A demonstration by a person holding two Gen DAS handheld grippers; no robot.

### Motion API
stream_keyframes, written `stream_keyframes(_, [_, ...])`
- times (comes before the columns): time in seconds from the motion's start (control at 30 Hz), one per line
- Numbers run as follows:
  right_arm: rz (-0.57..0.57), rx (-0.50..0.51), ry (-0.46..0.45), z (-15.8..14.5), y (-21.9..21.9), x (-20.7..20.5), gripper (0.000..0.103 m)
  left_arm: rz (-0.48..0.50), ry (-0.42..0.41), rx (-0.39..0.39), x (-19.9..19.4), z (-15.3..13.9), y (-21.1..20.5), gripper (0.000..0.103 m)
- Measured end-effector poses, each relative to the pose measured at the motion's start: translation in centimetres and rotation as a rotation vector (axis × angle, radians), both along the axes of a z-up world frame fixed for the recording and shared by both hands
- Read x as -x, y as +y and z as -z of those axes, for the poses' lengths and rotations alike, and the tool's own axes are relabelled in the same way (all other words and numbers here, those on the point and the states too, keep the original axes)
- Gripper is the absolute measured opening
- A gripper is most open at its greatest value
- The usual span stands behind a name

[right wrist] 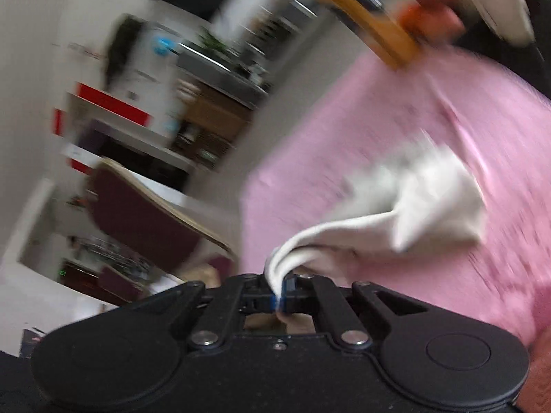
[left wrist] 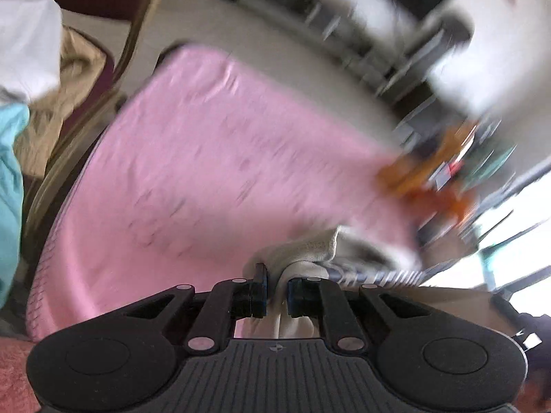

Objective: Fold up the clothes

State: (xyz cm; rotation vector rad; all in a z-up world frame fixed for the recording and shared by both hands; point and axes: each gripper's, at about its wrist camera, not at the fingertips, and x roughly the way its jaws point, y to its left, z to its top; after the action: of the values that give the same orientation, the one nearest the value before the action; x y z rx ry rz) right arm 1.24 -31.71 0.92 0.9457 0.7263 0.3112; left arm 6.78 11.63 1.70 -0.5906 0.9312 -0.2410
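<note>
pinching a white garment (right wrist: 413, 203) between both tongs: left gripper (left wrist: 276, 290) clamping narrow on one bunched edge, right gripper (right wrist: 279, 292) clamping tight on another, cloth hanging ahead over pink table cover (left wrist: 206, 172).

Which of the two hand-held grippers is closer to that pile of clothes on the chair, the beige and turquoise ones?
Left. The pile lies off to the left hand-held gripper's left, past the pink cloth. From the right hand-held gripper, pinching white fabric, only a sliver of the chair's clothes shows low beside it.

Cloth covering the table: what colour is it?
Pink; the cloth shows best in the left wrist view.
</note>
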Motion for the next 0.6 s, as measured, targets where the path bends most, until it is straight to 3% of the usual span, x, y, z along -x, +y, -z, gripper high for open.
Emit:
stream_keyframes(0.2, [0.112, -0.019, -0.252, -12.6, -3.9, 1.9, 0.002, -0.09, -0.294, 0.319, 3.7, -11.1, 5.1, 0.01])
stream_keyframes(0.27, [0.122, -0.02, -0.277, -15.4, -4.6, 2.4, 0.002, -0.095, -0.373, 0.406, 5.0, -13.7, 5.8, 0.01])
stream_keyframes(0.33, [0.128, -0.051, -0.364, -17.7, -5.0, 4.4, 0.002, -0.088, -0.441, 0.483, 6.5, -15.2, 6.0, 0.01])
stream_keyframes(0.5, [0.133, -0.039, -0.431, -20.2, -5.4, 8.0, 0.002, -0.085, -0.486, 0.564, 8.7, -16.1, 5.7, 0.01])
stream_keyframes(0.6, [0.145, 0.013, -0.449, -20.5, -5.0, 8.9, 0.002, -0.094, -0.463, 0.494, 7.7, -16.1, 5.1, 0.01])
